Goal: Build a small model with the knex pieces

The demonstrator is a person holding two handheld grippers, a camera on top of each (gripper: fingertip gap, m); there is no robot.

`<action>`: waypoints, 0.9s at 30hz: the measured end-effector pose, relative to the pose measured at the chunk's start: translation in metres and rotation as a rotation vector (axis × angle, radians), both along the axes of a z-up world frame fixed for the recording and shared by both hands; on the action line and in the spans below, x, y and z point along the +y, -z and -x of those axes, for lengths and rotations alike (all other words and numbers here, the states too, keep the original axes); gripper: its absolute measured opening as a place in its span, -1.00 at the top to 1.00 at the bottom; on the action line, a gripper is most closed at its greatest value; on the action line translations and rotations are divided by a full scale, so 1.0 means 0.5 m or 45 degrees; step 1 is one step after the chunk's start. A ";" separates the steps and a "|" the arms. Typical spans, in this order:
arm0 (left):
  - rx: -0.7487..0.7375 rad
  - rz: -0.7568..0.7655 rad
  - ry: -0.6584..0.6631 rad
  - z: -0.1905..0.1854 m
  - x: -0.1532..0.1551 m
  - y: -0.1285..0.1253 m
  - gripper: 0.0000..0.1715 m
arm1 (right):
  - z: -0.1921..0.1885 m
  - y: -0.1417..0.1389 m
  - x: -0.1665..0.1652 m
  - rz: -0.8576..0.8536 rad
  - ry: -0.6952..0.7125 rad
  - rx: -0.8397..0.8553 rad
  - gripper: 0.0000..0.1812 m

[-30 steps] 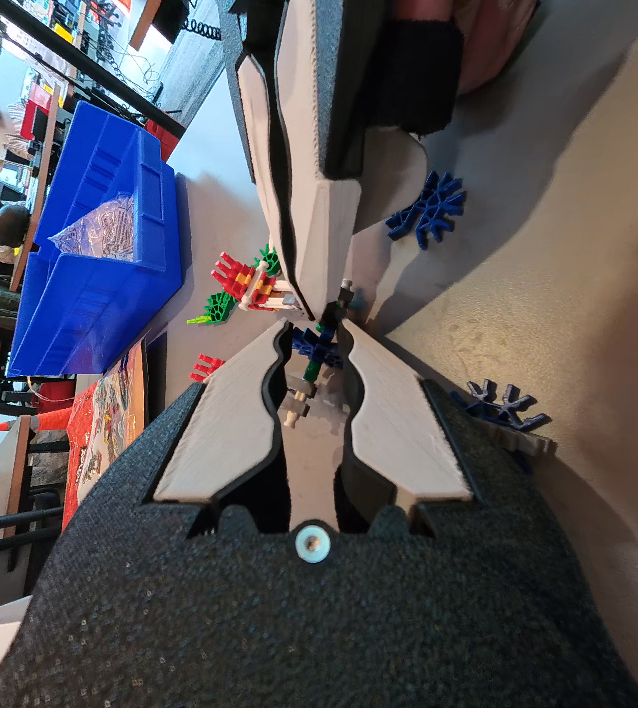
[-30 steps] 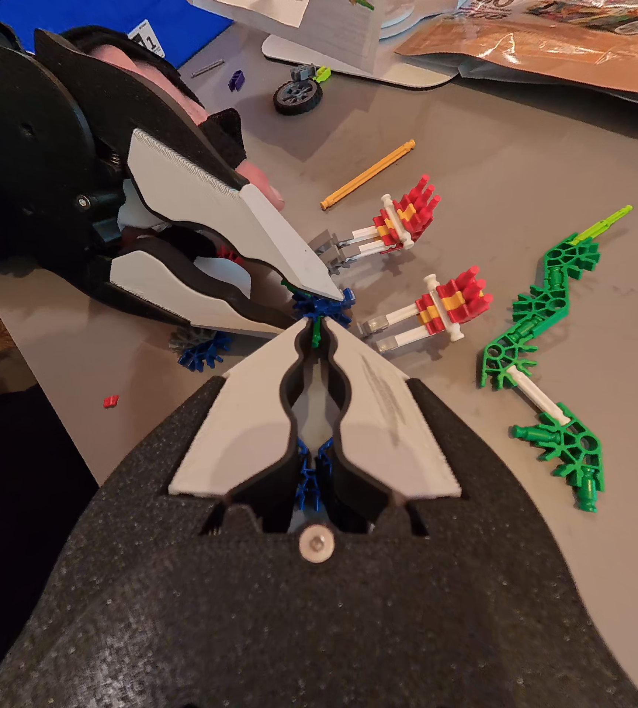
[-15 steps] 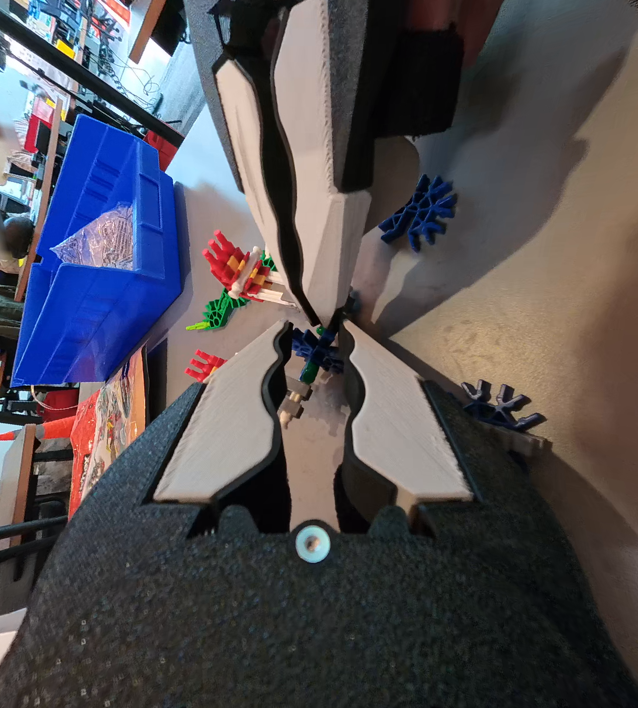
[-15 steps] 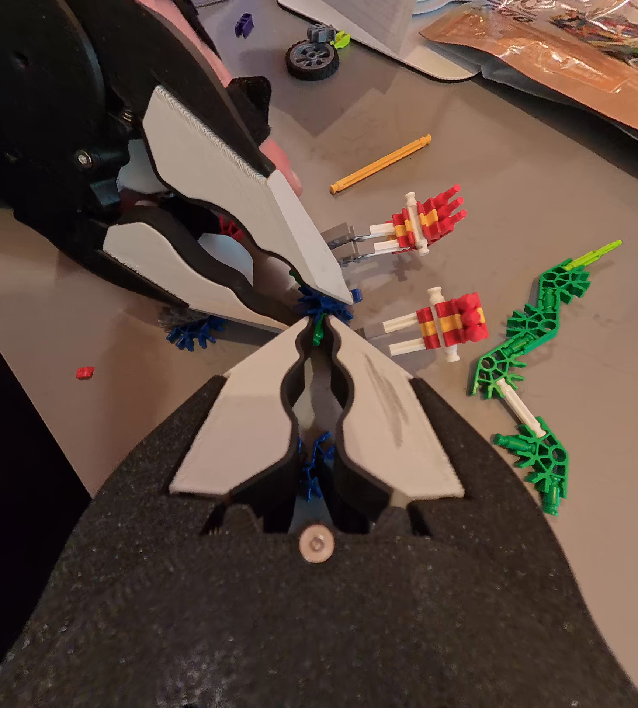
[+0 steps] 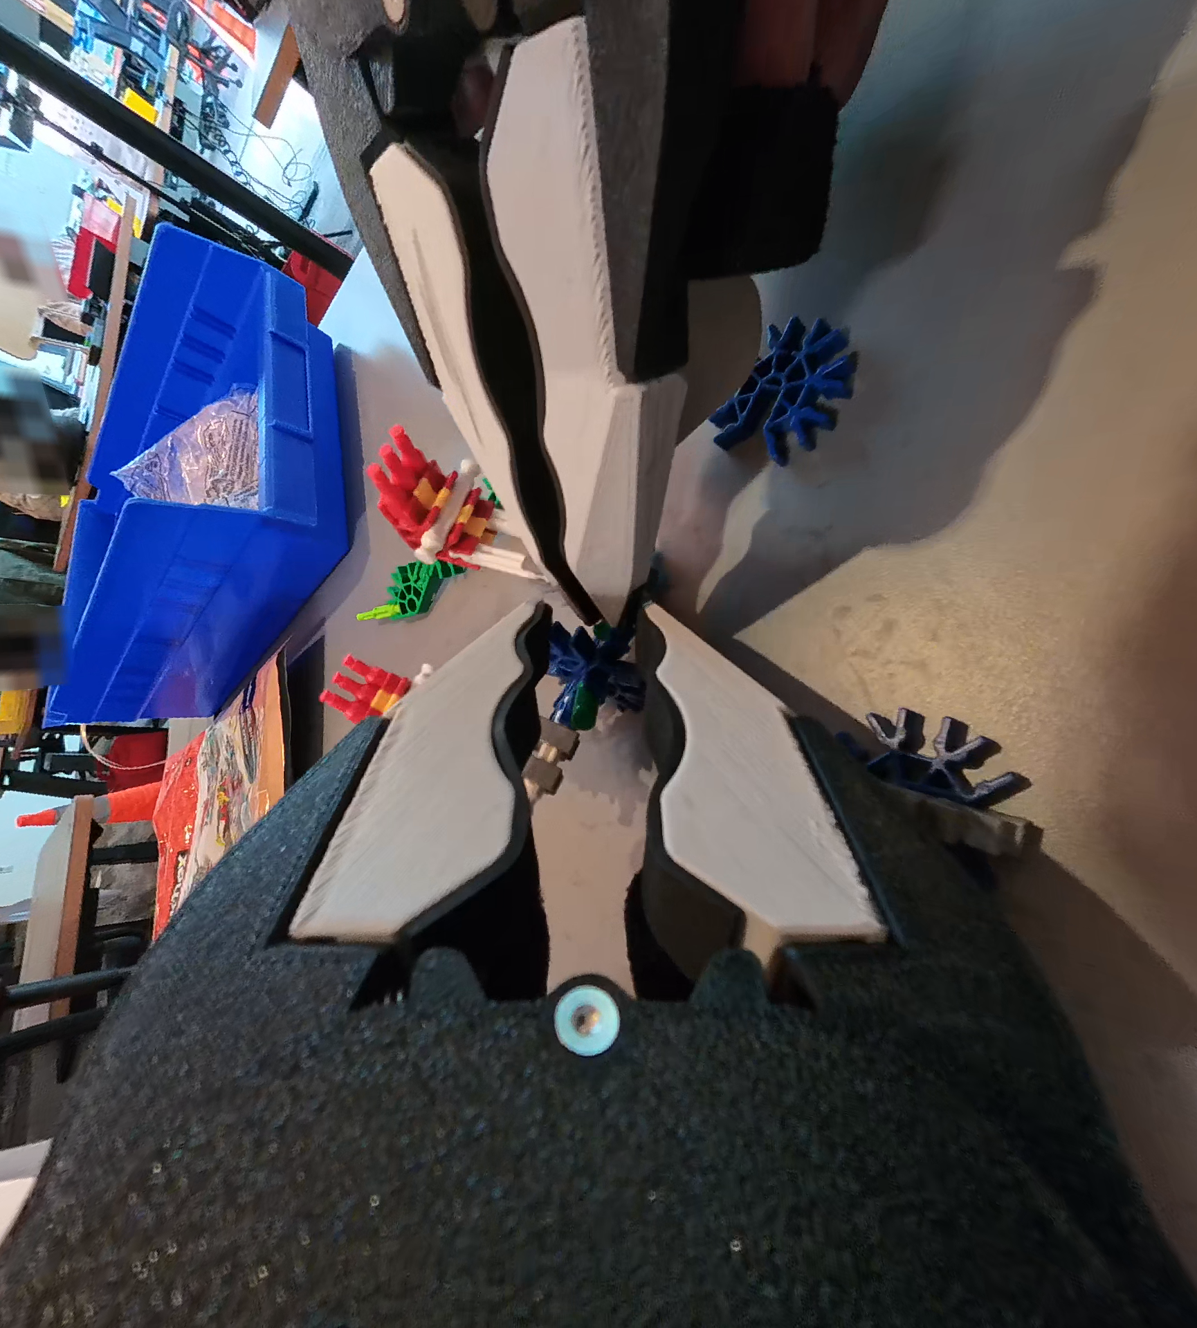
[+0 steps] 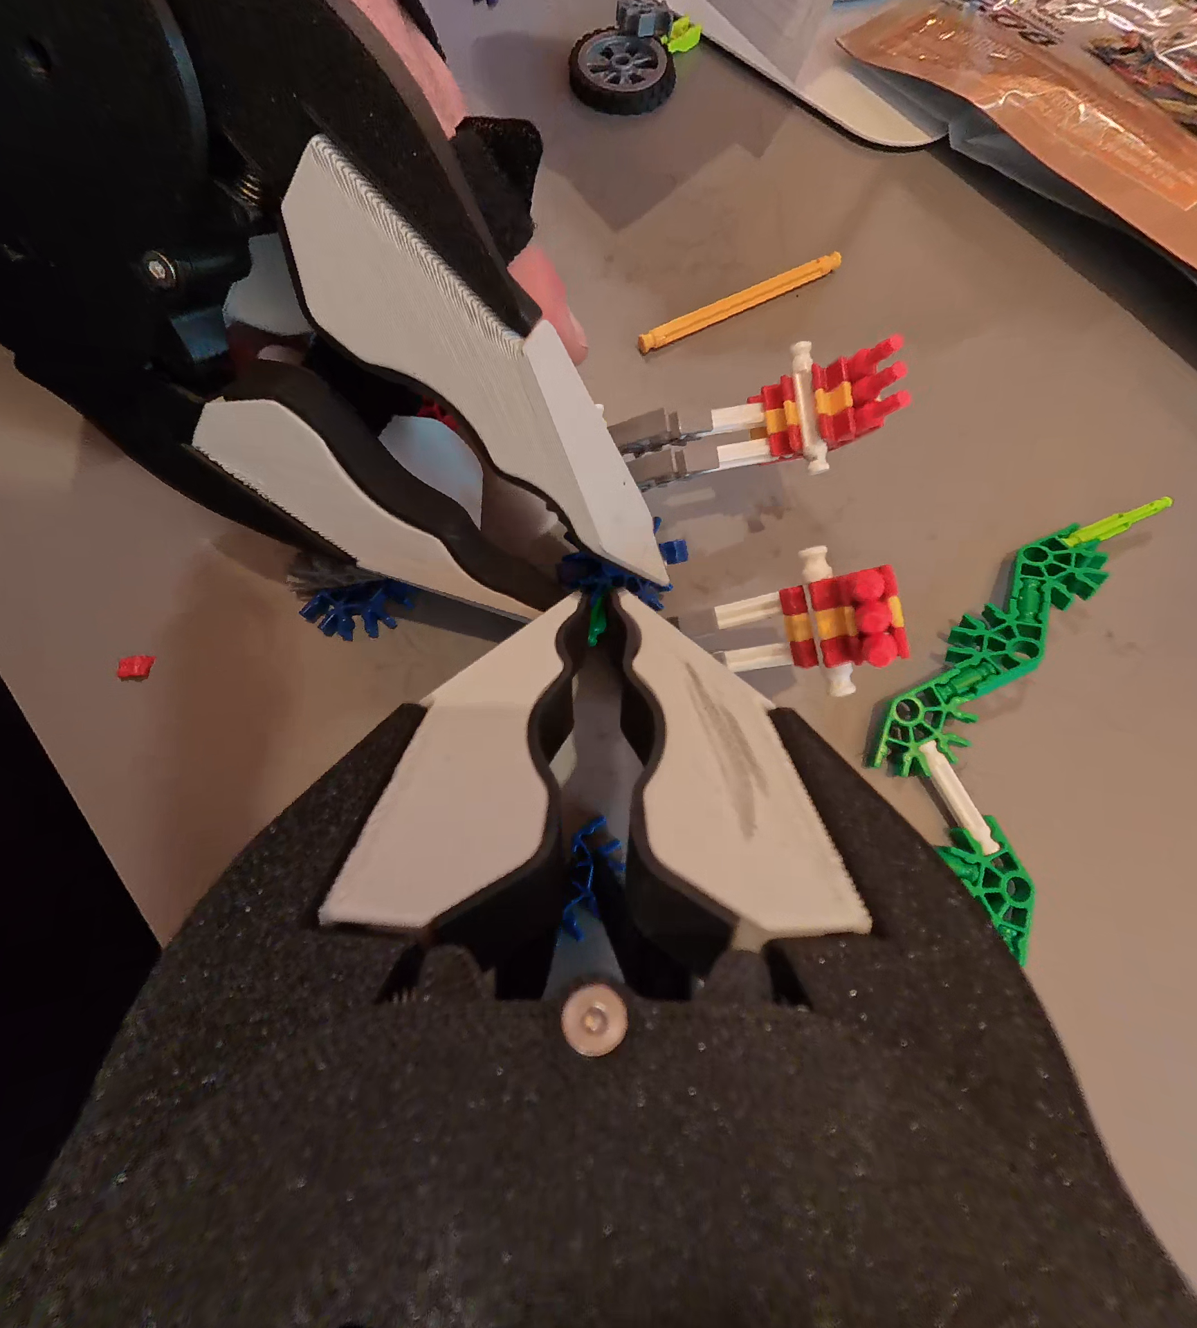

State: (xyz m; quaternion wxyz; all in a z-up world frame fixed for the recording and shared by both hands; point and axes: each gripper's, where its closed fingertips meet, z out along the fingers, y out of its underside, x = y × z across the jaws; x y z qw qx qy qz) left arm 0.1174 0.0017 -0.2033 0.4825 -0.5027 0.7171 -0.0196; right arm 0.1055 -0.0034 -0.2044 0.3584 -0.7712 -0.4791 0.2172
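Note:
My left gripper point(image 5: 588, 618) is shut on a blue snowflake connector point(image 5: 592, 668) with a green rod point(image 5: 581, 708) and a grey piece behind it. My right gripper point(image 6: 599, 607) is shut on the green rod point(image 6: 595, 625), tip to tip with the left gripper. In the right wrist view the left gripper comes in from the upper left and pinches the blue connector point(image 6: 606, 575) just above the grey table point(image 6: 869, 1078). In the left wrist view the right gripper comes down from the top.
Two red, yellow and white assemblies point(image 6: 818, 402) point(image 6: 826, 618), a green connector chain point(image 6: 976, 661), a yellow rod point(image 6: 739, 302), a wheel point(image 6: 621, 68) and a printed bag point(image 6: 1084, 108) lie to the right. Loose blue connectors point(image 5: 786, 395) point(image 6: 355, 607) lie nearby. A blue bin point(image 5: 186, 575) stands farther off. Less than 4 cm separates the two grippers' tips.
Both grippers stay shut and tip to tip on the connector and rod. The pair has shifted slightly over the table, and the right wrist view has tilted a little.

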 end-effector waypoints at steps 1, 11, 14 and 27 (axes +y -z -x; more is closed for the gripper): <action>0.000 -0.005 0.001 -0.001 0.000 0.001 0.75 | -0.001 0.001 0.000 0.003 -0.004 -0.005 0.94; -0.003 0.030 0.003 -0.003 0.000 0.008 0.78 | 0.002 0.006 0.002 0.015 -0.022 -0.022 0.96; -0.004 0.027 0.000 -0.002 0.003 0.009 0.78 | 0.002 0.008 0.005 0.009 -0.033 -0.044 0.96; -0.012 0.029 -0.006 0.001 0.006 0.007 0.77 | 0.008 0.005 0.008 0.054 -0.030 0.003 0.97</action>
